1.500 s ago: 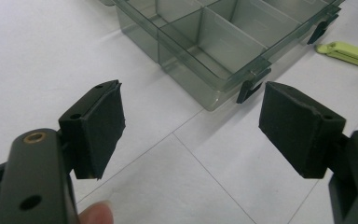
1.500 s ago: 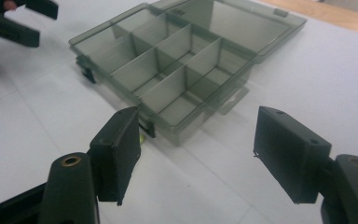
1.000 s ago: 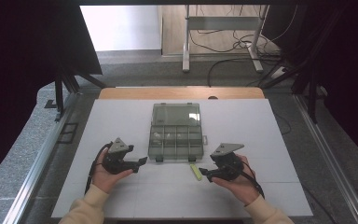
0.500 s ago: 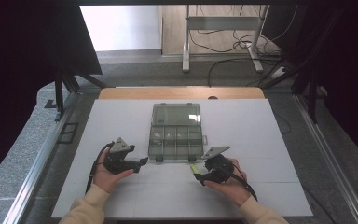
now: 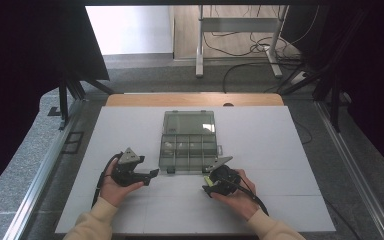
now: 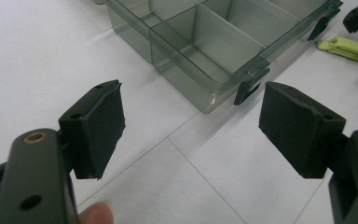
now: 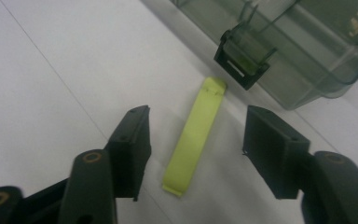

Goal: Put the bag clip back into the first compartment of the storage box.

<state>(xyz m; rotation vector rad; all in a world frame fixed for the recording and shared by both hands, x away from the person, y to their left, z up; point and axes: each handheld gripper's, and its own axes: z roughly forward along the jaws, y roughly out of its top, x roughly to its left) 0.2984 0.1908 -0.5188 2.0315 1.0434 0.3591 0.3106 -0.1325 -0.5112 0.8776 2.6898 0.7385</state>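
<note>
On the table: table (image 5: 290, 150), white, carries everything; lines run largest to smallest.
Box: clear grey compartment box (image 5: 187, 145) with its lid open, at the middle of the table, its front wall toward the near edge; a black latch (image 7: 240, 63) hangs on that wall.
Left gripper: left gripper (image 5: 150, 174) rests low near the box's front left corner, jaws wide apart, nothing between them.
Right gripper: right gripper (image 7: 193, 154) sits low over the strip, jaws on either side of it but apart from it; they have just been closing, and the pads do not yet press.
Strip, place: lime-green strip (image 7: 194, 135) lies flat on the table just beside the box's front right corner, its far tip close under the latch.
Strip, look: thin, narrow, flat, matt, one end slightly notched.
Doing the step well: judged from here, lower until the pads nearly meet the table, keep the strip centred, close squarely across its narrow width, and stay clear of the latch.
</note>
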